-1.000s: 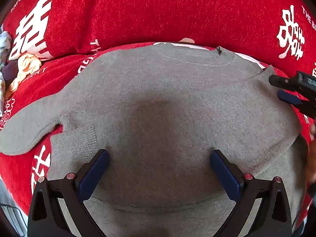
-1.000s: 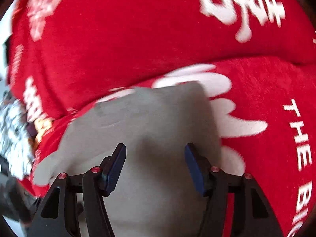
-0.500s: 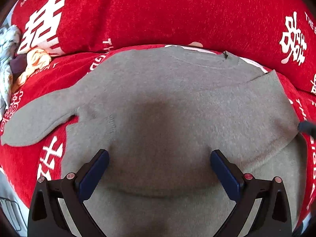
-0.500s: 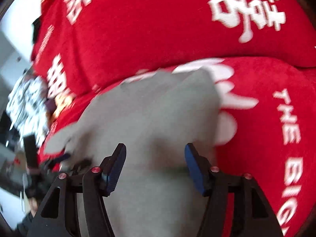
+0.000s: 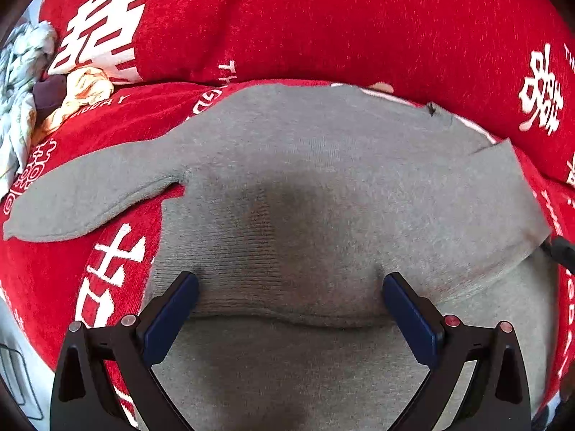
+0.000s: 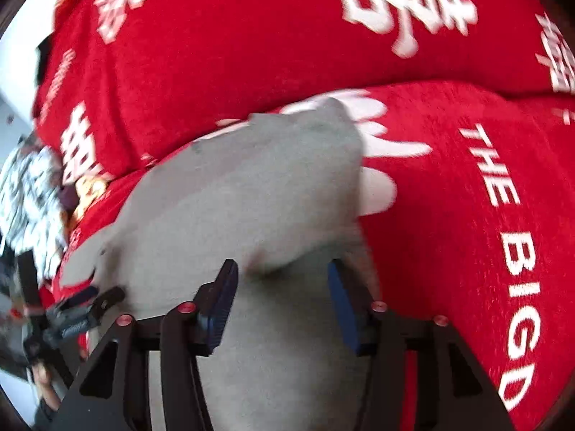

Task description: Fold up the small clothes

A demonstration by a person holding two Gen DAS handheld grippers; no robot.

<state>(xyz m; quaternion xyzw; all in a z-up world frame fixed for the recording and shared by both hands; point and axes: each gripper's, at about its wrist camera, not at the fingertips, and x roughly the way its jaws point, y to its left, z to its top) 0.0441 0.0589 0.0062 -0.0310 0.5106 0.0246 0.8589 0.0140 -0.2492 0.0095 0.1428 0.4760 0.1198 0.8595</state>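
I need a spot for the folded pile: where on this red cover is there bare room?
Free: the red cover to the right of the grey sweater, bare out to its edge. A smaller patch lies under the spread sleeve, by the white print. Crowded: the far left, where crumpled clothes lie heaped against the red cushion.
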